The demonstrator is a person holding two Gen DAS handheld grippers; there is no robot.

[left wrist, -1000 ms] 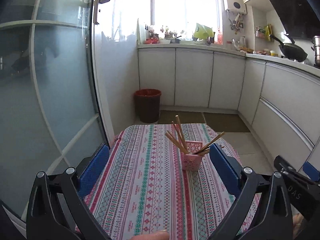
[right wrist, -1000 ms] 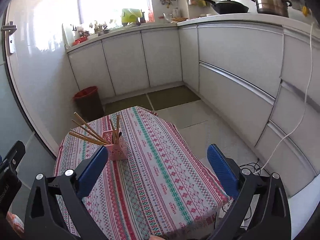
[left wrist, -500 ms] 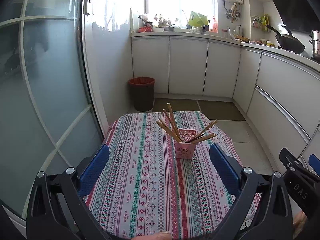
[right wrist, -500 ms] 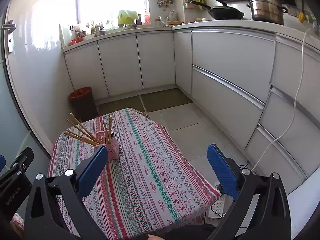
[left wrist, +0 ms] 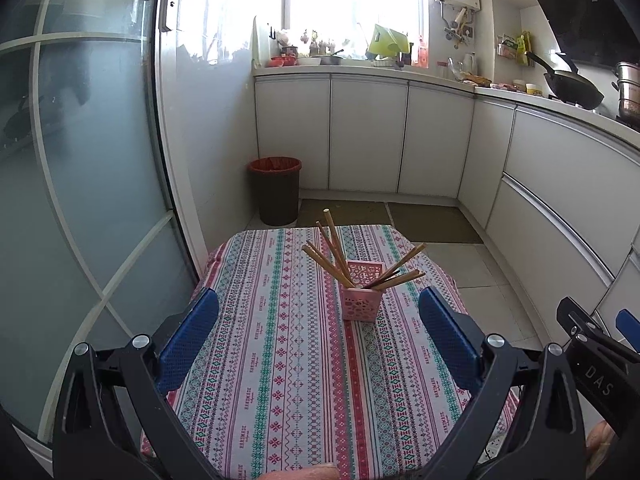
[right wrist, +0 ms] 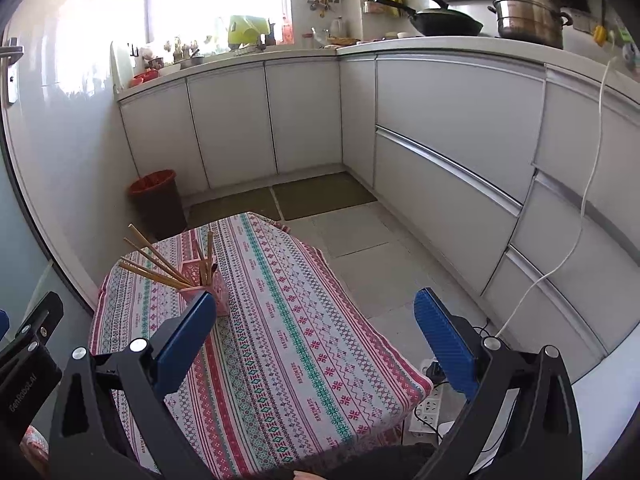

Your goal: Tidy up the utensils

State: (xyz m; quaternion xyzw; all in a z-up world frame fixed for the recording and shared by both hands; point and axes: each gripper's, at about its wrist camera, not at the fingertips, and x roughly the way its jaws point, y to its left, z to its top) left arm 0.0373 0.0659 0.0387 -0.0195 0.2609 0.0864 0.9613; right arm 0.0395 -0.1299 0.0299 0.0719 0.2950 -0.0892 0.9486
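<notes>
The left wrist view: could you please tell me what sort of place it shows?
Most likely a home kitchen: white cabinets under a countertop, a black wok beside a steel pot, and a holder of chopsticks on a cloth-covered table.

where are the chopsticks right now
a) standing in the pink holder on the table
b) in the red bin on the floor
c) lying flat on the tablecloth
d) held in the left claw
a: the chopsticks fan out of the pink holder that stands on the striped tablecloth, while the left claw and right claw are both open and hold nothing.
</notes>
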